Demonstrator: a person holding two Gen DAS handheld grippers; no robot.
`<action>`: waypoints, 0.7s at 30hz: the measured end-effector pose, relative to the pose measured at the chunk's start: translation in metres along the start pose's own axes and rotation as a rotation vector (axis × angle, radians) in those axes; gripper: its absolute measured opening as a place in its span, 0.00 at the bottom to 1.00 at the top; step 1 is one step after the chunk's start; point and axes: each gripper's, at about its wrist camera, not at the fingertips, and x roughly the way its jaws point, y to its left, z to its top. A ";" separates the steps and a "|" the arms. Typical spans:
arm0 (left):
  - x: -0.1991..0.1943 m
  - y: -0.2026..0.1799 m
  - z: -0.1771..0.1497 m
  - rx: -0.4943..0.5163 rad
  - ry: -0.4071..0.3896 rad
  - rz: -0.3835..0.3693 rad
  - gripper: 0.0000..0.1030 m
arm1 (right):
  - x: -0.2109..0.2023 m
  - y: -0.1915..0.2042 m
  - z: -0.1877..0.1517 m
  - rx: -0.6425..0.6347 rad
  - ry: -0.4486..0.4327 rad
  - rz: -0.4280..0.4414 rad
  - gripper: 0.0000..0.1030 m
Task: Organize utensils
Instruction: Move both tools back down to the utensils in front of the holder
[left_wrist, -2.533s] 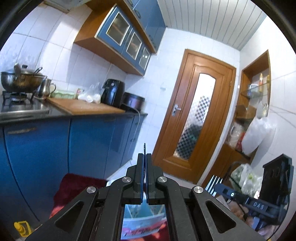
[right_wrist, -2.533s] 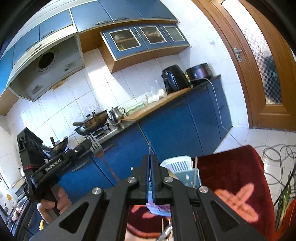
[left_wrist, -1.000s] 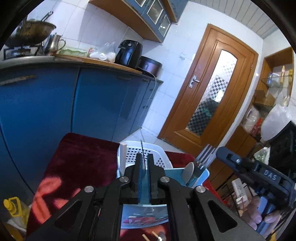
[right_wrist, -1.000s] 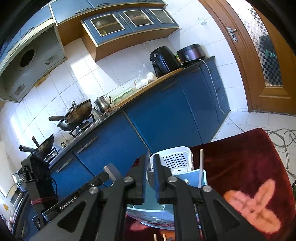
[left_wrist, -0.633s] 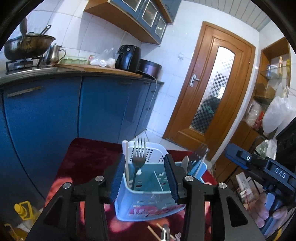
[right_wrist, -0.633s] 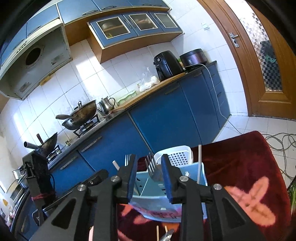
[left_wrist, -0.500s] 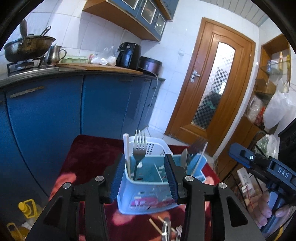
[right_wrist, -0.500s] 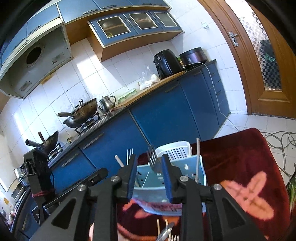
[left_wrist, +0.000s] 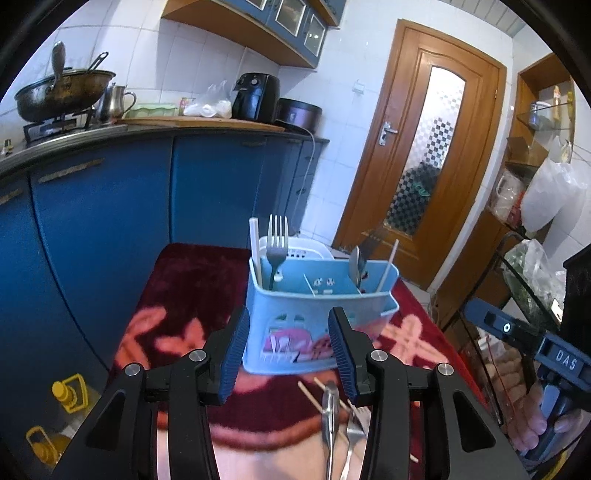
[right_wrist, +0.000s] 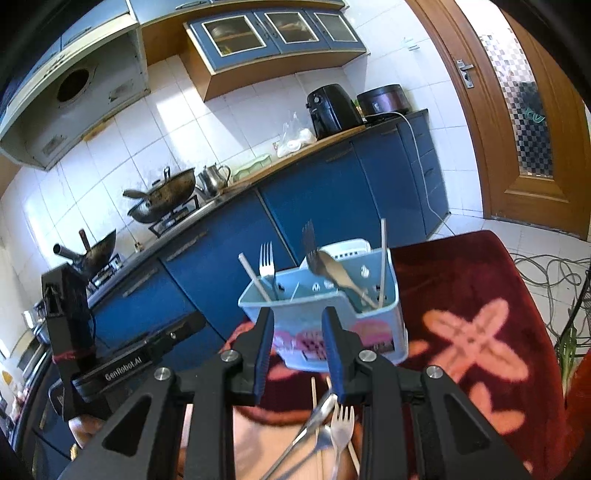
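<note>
I am working in a blue-cabinet kitchen, over a low surface covered by a dark red cloth (left_wrist: 192, 280) with a pink pattern. The light blue utensil caddy (left_wrist: 317, 325) is standing near the far edge of that cloth. It is already holding a fork (left_wrist: 277, 251) and a white chopstick at its left end, and a spoon (right_wrist: 334, 273), a second fork and a chopstick at its right end.

My left gripper (left_wrist: 287, 350) is standing half open with nothing between its jaws, having just been opening. My right gripper (right_wrist: 297, 354) is parted more narrowly, also just opened and empty.

I judge that I am between drops and heading for the next pickup. The loose fork (right_wrist: 341, 424), a spoon-like piece and the chopsticks (left_wrist: 314, 397) are lying at the near edge, so the next move calls for lowering onto one handle and closing.
</note>
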 end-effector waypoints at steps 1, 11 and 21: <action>-0.002 0.000 -0.003 -0.001 0.003 0.000 0.45 | -0.002 0.002 -0.005 -0.005 0.008 -0.002 0.29; -0.021 -0.006 -0.029 0.011 0.029 0.005 0.45 | -0.013 0.002 -0.038 -0.003 0.057 -0.015 0.29; -0.021 -0.010 -0.046 0.013 0.070 -0.001 0.45 | -0.014 -0.008 -0.059 0.028 0.102 -0.030 0.29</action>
